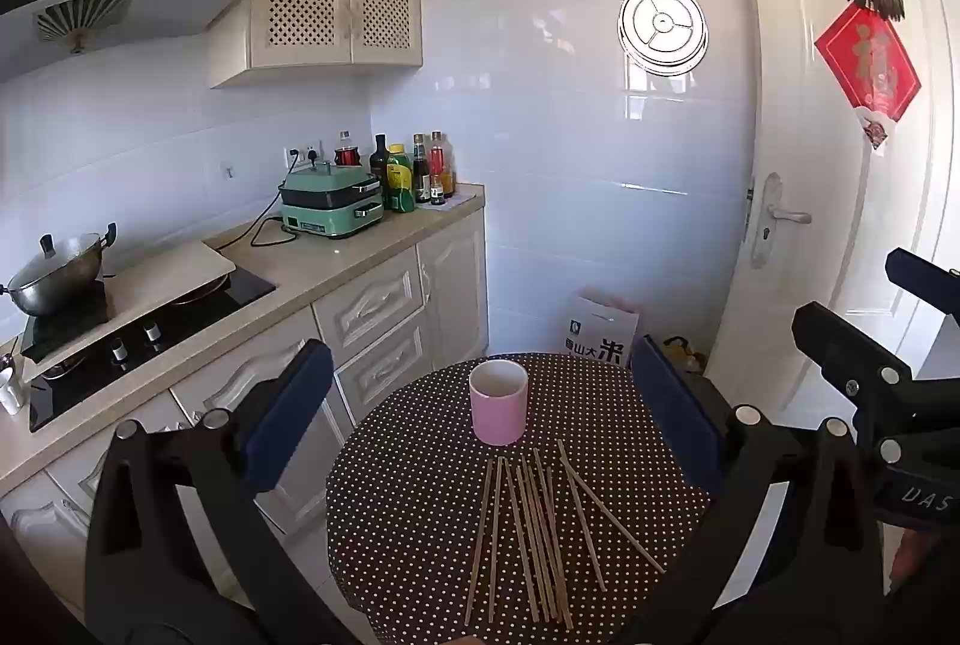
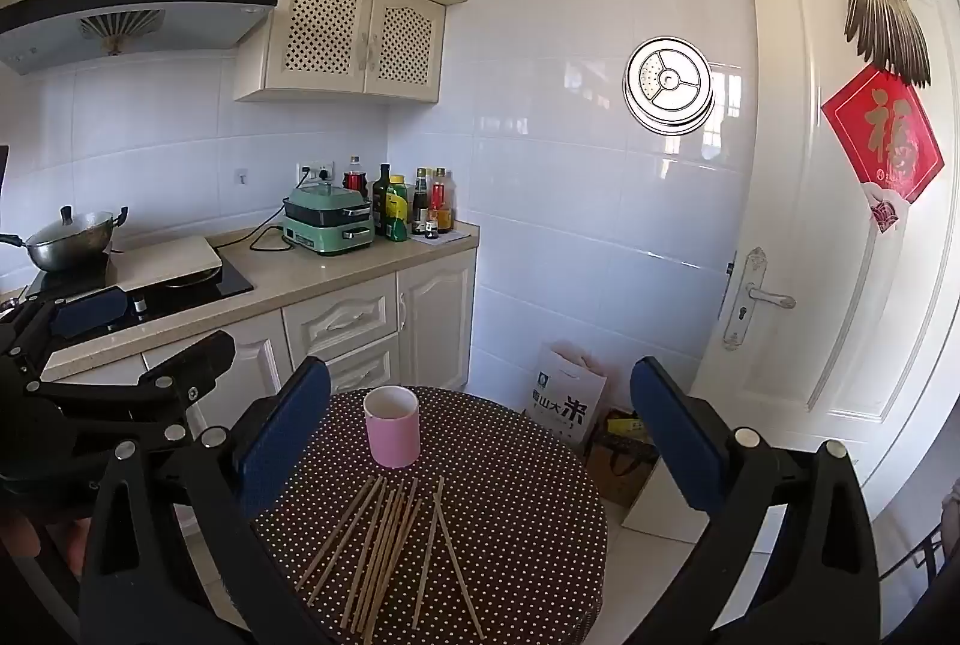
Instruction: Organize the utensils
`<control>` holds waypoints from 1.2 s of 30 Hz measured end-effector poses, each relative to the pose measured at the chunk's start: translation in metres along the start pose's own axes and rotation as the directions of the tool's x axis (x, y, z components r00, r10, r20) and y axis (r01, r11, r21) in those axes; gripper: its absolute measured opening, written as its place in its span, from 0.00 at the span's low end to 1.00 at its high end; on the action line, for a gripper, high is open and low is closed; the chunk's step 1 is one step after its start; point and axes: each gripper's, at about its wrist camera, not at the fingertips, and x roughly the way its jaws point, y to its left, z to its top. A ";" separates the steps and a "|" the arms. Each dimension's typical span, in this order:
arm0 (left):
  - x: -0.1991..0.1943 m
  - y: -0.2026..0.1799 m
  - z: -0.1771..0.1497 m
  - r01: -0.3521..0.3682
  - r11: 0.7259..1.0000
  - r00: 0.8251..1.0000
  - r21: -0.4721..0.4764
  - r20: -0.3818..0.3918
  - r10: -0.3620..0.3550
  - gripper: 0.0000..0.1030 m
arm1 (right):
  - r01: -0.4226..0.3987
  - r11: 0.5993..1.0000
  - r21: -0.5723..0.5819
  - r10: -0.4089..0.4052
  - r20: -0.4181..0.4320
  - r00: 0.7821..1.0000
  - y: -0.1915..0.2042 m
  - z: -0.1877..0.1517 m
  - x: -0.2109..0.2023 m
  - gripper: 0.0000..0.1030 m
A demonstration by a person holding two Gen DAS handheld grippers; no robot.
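Observation:
A pink cup (image 1: pixel 498 410) stands upright on a round table with a black polka-dot cloth (image 1: pixel 414 525). Several wooden chopsticks (image 1: pixel 531 537) lie loose on the cloth in front of the cup. My left gripper (image 1: pixel 480 417) is open and empty, held above the table's near side. In the right wrist view the cup (image 2: pixel 392 426) sits left of centre, with the chopsticks (image 2: pixel 390 555) fanned out before it on the table (image 2: pixel 528 513). My right gripper (image 2: pixel 480 435) is open and empty, above the table. The right gripper also shows at the right edge of the left wrist view (image 1: pixel 876 345).
A kitchen counter (image 1: pixel 336 267) with a hob, a pot (image 1: pixel 57 273), a green cooker (image 1: pixel 333 204) and bottles runs along the left. A paper bag (image 1: pixel 600 333) stands on the floor behind the table. A white door (image 1: pixel 840 165) is at the right.

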 end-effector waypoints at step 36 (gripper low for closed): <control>0.000 0.003 0.001 0.001 1.000 1.000 -0.013 0.006 -0.001 0.94 | 0.001 1.000 -0.009 -0.001 0.003 1.000 0.000 -0.003 0.003 0.93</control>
